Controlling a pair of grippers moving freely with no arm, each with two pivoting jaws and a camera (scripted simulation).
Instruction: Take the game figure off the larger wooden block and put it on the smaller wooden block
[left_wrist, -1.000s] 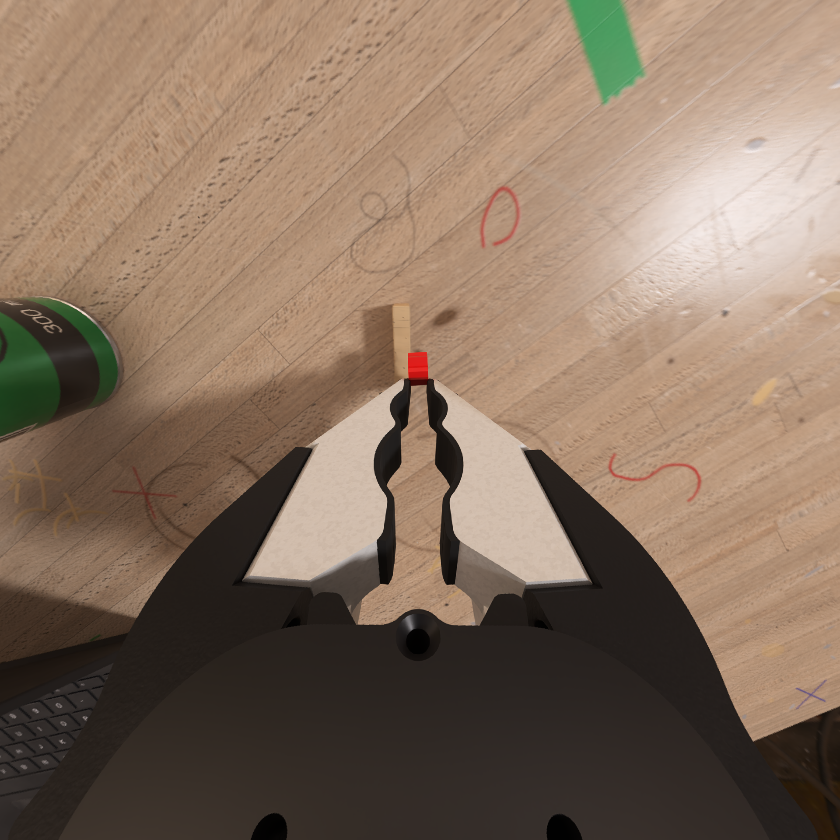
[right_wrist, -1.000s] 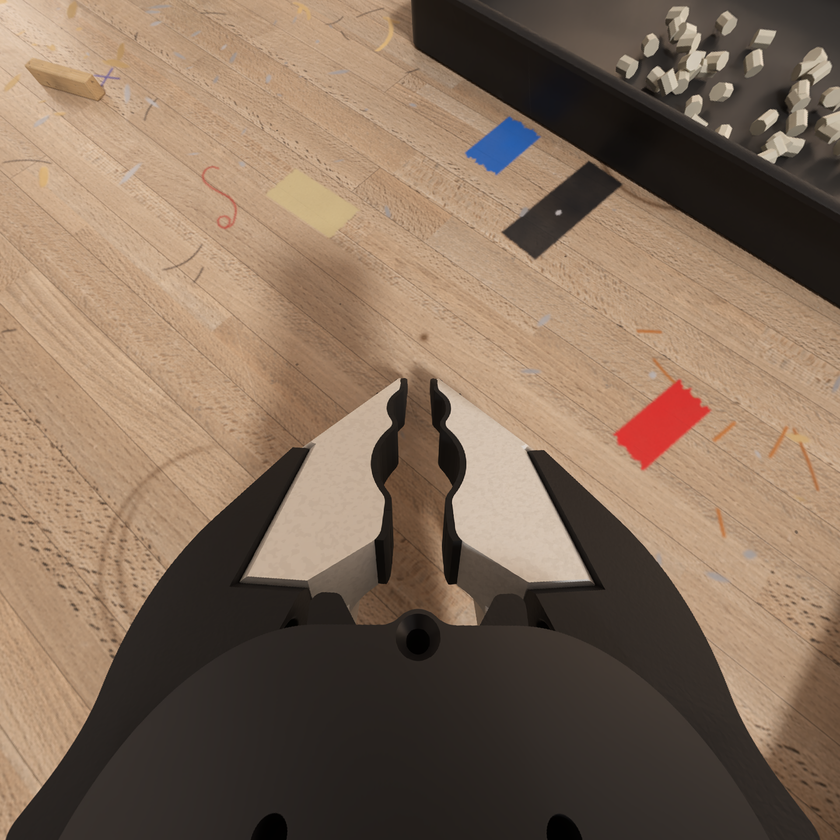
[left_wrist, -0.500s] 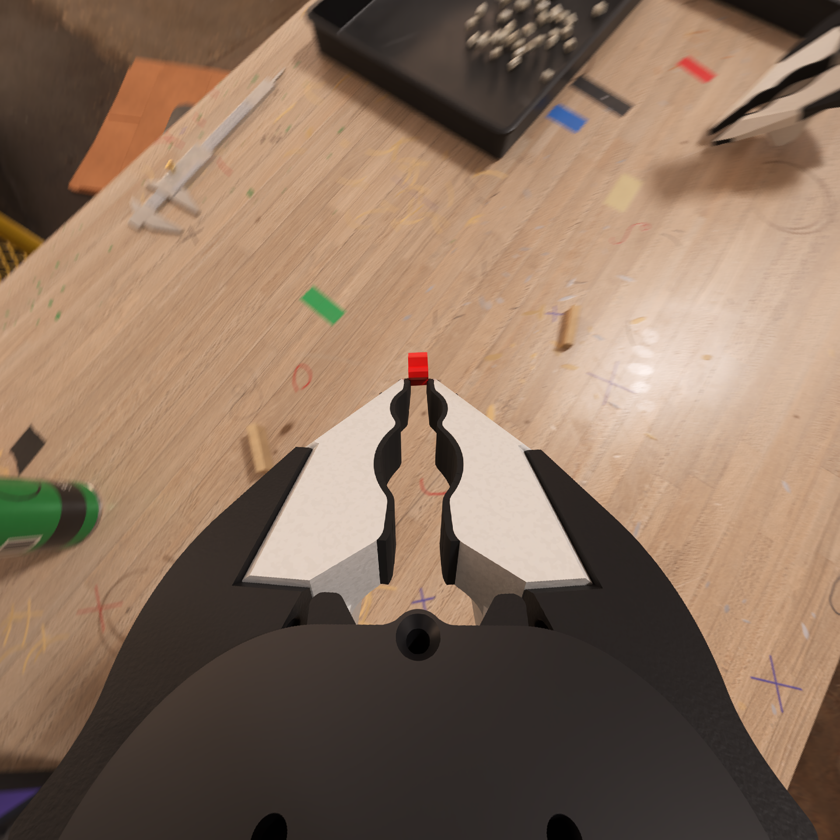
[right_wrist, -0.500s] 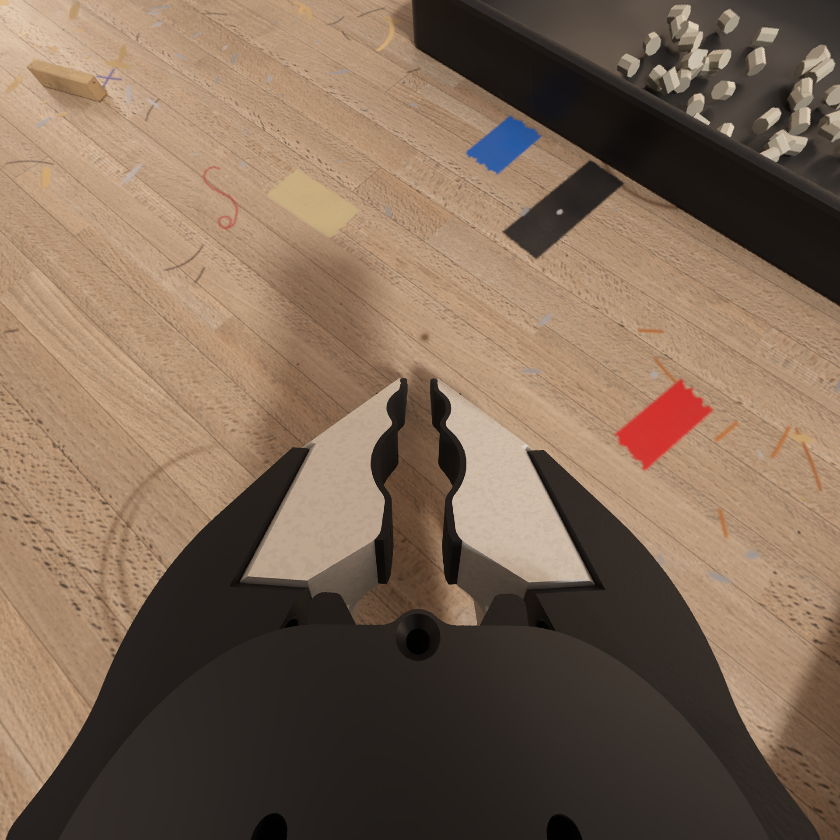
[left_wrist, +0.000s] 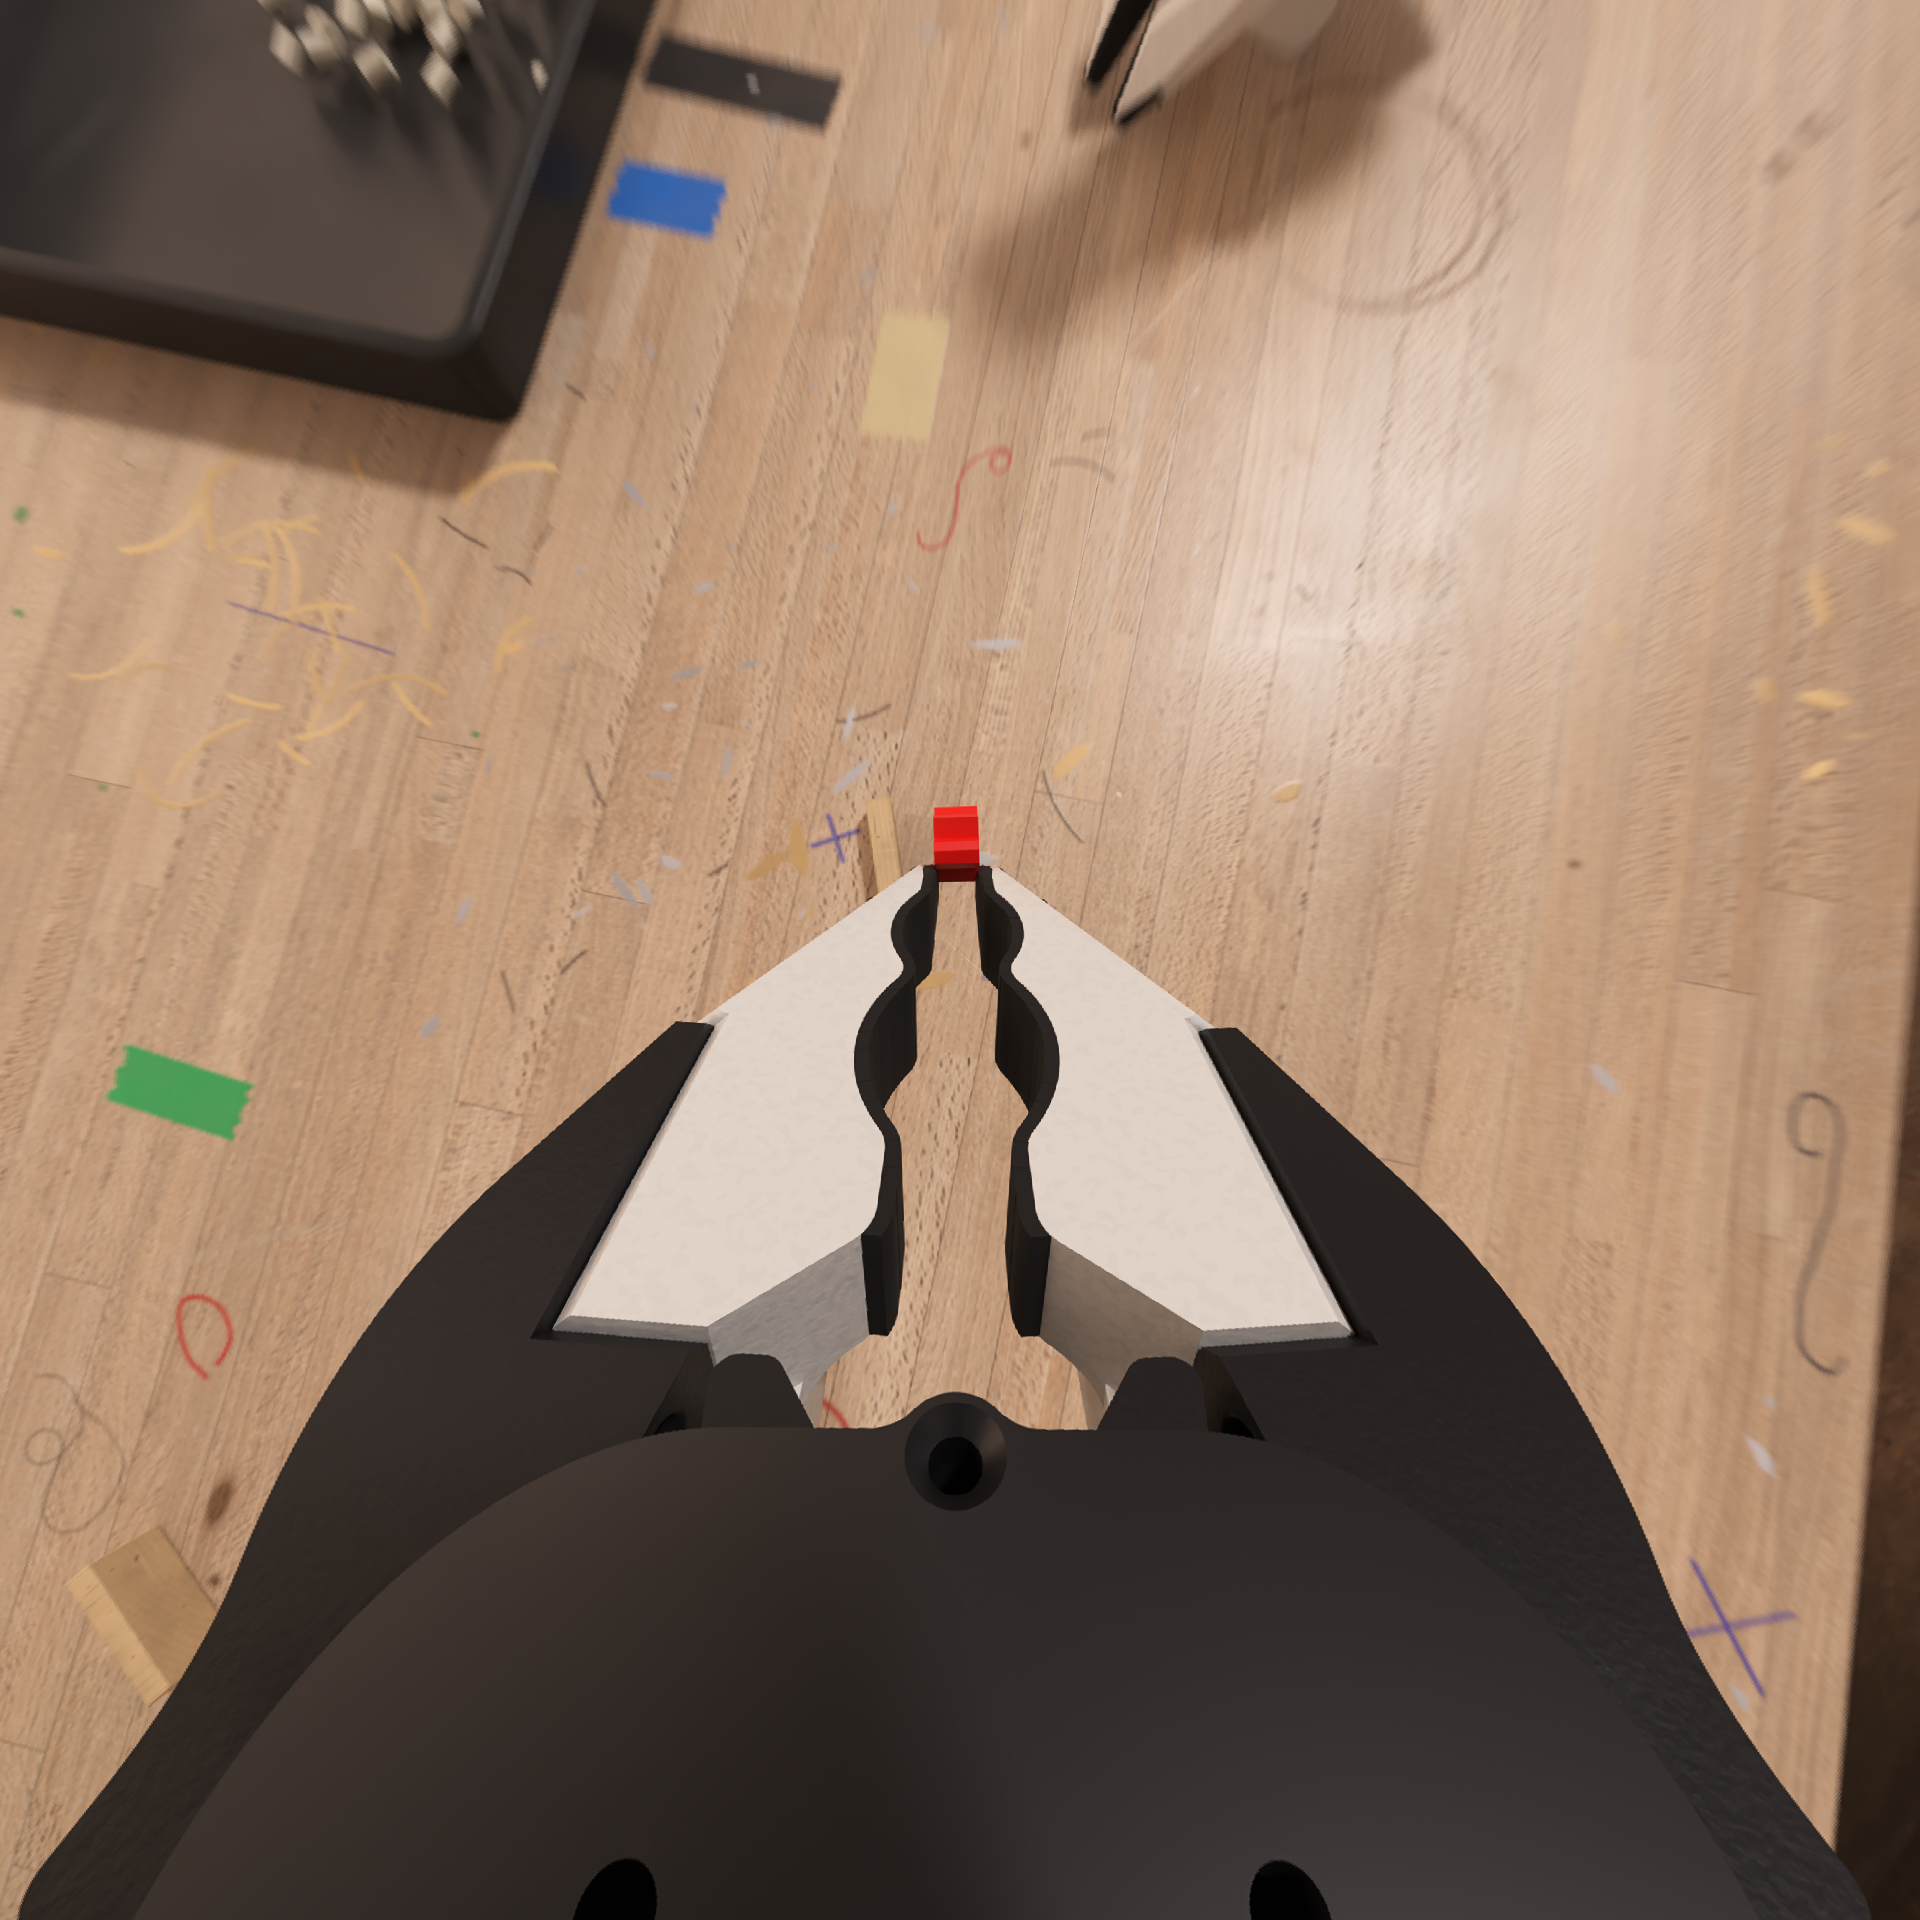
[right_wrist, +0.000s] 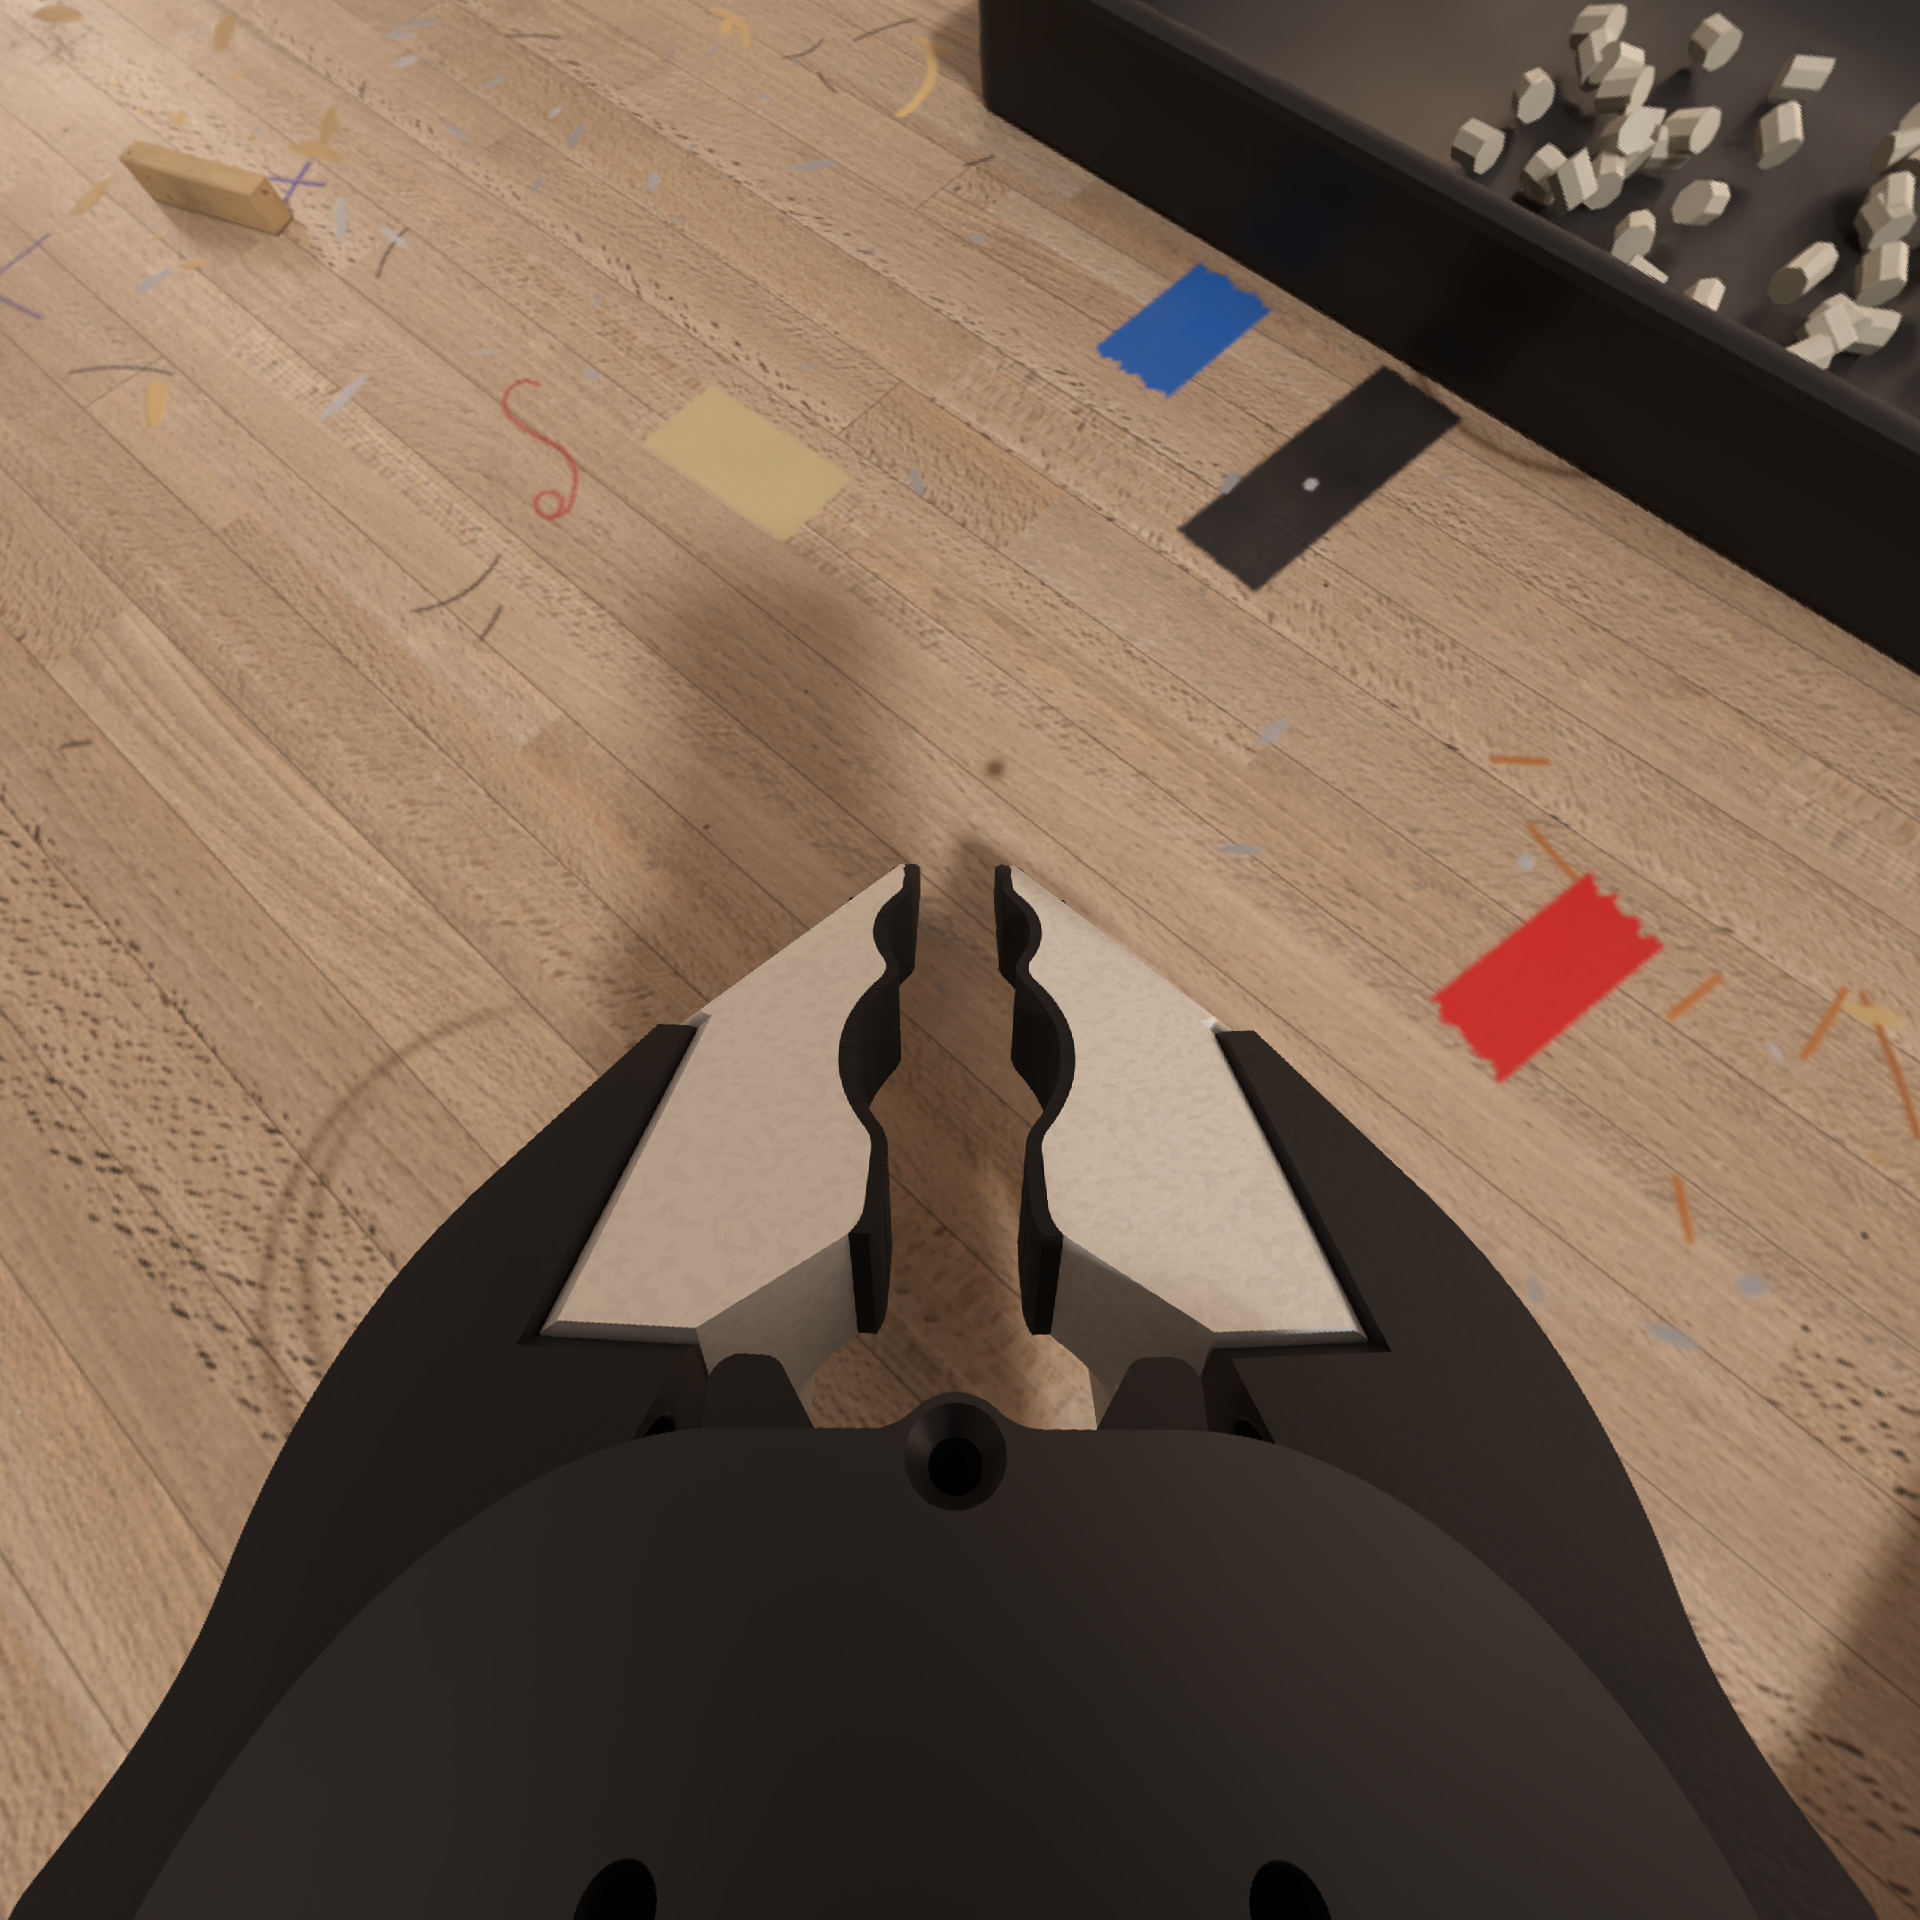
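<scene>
Red figure off the block, blocks both bare.
Game figure (left_wrist: 955, 840): small red piece, pinched at the left gripper (left_wrist: 956, 878) tips, held above the bench. One wooden block (left_wrist: 881, 842) lies flat mid-bench, just left of the figure in the left wrist view. Another wooden block (left_wrist: 140, 1608) lies nearer the left gripper's side; relative size unclear.

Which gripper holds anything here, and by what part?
The left gripper pinches the small red game figure by its lower end between its fingertips; the right gripper holds nothing.
</scene>
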